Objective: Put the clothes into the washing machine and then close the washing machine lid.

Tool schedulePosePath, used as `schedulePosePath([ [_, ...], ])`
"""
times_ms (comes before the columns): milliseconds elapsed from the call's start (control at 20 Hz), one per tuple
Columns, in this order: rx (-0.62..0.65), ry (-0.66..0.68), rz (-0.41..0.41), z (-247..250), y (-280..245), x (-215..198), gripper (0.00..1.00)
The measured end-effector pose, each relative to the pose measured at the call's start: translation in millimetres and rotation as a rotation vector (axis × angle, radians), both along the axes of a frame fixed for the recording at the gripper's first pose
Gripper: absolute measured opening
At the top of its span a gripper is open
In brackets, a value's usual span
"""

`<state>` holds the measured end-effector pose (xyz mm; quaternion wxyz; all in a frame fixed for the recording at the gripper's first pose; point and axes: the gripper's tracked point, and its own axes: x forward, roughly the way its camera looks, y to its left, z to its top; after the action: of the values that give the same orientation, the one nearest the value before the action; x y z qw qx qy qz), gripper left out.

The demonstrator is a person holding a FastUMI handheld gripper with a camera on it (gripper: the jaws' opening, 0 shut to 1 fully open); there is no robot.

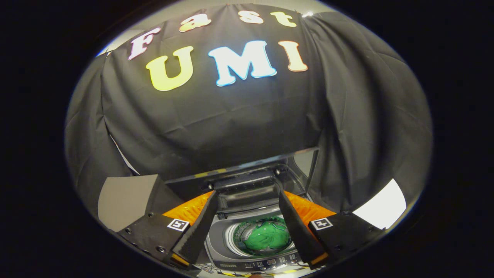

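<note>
A grey top-loading washing machine [218,236] stands below and between my fingers. A green garment [266,237] lies bunched inside its round drum. The lid [247,202] is folded up and stands open at the back of the tub. A control panel [257,265] runs along the machine's near edge. My gripper [247,194] hovers above the machine, open wide, with nothing between its fingers. Its fingertips sit on either side of the raised lid as seen from here.
The black cloth wall [231,127] hangs close behind the machine. A grey panel [123,200] shows beside the left finger and a bright white patch [382,208] beyond the right finger.
</note>
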<state>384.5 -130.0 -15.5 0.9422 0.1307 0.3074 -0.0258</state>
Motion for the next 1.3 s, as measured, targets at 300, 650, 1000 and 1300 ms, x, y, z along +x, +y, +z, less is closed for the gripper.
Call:
schedulePosePath([
  [300,-0.030,-0.059,0.038,18.8,15.6,33.5,0.98],
  [650,-0.055,-0.055,0.078,12.7,25.0,77.3,0.99],
  [1000,-0.075,-0.006,0.090,-17.1,19.8,121.7,0.98],
  [1300,-0.087,0.018,0.105,-37.0,25.5,140.5,0.98],
])
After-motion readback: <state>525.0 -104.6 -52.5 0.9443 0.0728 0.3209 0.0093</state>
